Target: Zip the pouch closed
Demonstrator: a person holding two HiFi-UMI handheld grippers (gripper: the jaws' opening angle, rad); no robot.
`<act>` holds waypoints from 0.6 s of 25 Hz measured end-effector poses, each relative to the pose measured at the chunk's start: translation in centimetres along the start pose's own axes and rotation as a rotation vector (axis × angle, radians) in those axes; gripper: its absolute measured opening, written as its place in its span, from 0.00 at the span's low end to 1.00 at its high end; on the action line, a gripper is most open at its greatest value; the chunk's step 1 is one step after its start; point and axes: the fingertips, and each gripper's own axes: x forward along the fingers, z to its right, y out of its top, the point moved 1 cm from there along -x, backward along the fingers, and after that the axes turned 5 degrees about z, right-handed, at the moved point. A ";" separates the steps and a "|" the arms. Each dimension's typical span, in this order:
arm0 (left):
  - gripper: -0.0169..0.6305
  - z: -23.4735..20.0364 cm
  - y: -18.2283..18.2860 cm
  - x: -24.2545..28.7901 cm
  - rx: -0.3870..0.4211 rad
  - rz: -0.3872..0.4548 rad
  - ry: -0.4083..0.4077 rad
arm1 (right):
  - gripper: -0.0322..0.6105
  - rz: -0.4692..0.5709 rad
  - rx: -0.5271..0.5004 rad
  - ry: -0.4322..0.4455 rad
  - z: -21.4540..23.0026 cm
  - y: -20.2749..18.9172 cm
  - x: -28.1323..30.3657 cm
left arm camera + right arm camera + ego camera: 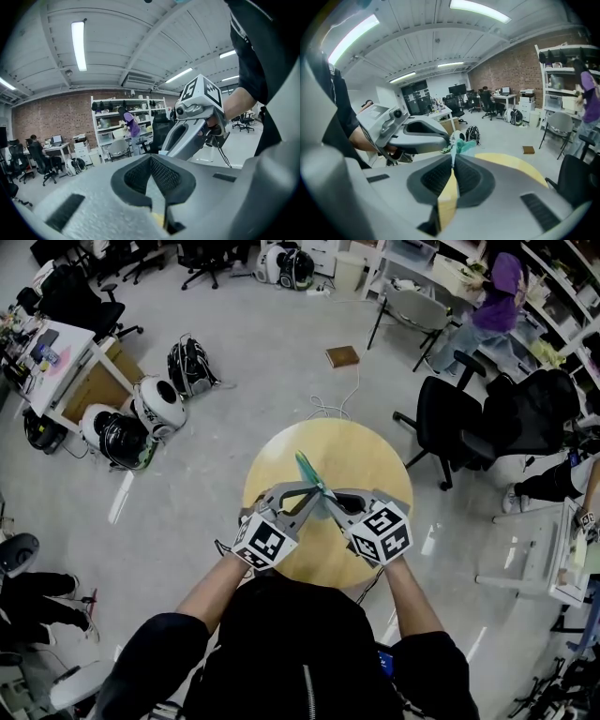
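Observation:
A teal pouch (307, 468) is held up above the round yellow table (375, 460), slanting away from me. Both grippers meet at its near end. My left gripper (313, 491) comes in from the left and my right gripper (329, 495) from the right, tips almost touching. In the right gripper view the right gripper (453, 161) has its pads closed on a thin teal edge of the pouch (462, 146), and the left gripper (446, 146) bites the same end. In the left gripper view the jaws of the left gripper (151, 158) are together; the pouch barely shows there.
Black office chairs (450, 423) stand right of the table. A backpack (190, 367) and helmets (155, 404) lie on the floor at left, a brown box (342, 356) and a cable beyond the table. A person in purple (502, 296) works at far shelves.

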 end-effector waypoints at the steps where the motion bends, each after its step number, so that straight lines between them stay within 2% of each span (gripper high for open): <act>1: 0.03 0.0 0.0 -0.1 -0.004 0.002 -0.001 | 0.07 0.000 0.002 0.003 -0.1 0.0 0.1; 7: 0.03 -0.5 -0.5 -0.3 -0.061 0.015 0.007 | 0.07 0.006 -0.002 0.002 -0.6 0.1 -0.1; 15: 0.03 -1.2 -0.7 -0.4 -0.071 0.020 0.038 | 0.06 -0.001 -0.022 0.004 -0.9 0.2 0.0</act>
